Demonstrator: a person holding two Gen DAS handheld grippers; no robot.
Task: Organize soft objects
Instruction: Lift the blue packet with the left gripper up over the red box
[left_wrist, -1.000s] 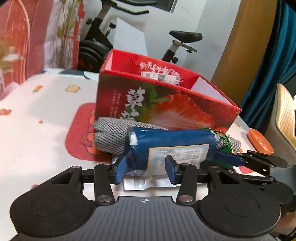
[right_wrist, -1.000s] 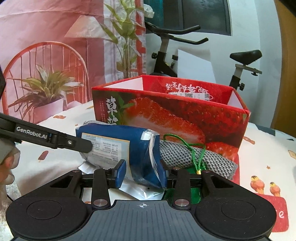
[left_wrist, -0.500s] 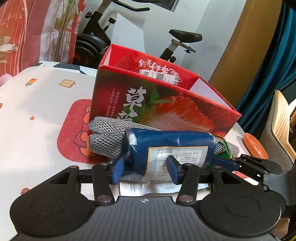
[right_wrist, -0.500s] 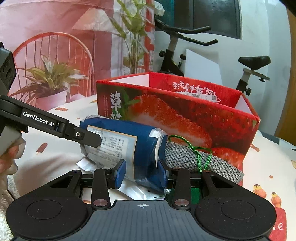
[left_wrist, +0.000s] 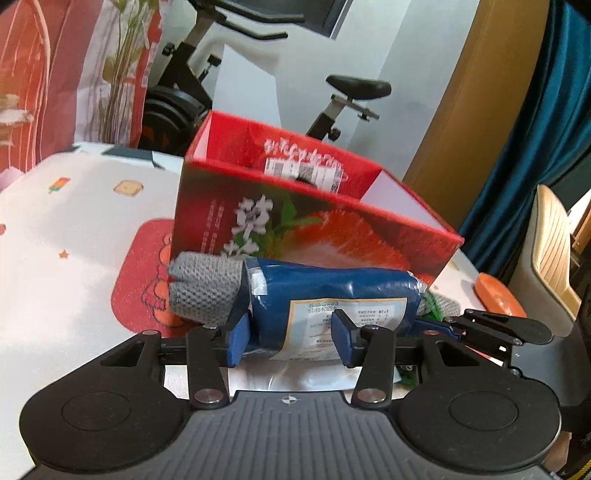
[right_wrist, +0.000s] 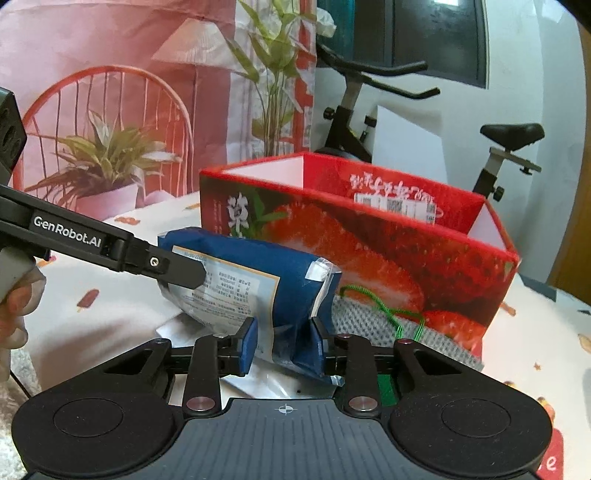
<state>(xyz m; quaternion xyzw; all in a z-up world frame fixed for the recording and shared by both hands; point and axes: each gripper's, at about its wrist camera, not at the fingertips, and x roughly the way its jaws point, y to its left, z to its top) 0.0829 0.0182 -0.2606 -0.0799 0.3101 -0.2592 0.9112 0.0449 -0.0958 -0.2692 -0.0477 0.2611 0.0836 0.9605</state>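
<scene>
Gripping the blue packet (left_wrist: 328, 291) at its left part, the left gripper (left_wrist: 291, 338) is clamped on it, jaws having just closed a little. The packet hangs just in front of the strawberry box (left_wrist: 306, 225), over grey knitwear (left_wrist: 205, 291). It looks light, soft and slippery in its film, so holding both ends seems wise. The right gripper (right_wrist: 283, 341) pinches the right end, its jaws having just tightened. Readable writing: "GenRobot.AI" on the left gripper's arm; the white label (right_wrist: 236, 288) is too small to read.
</scene>
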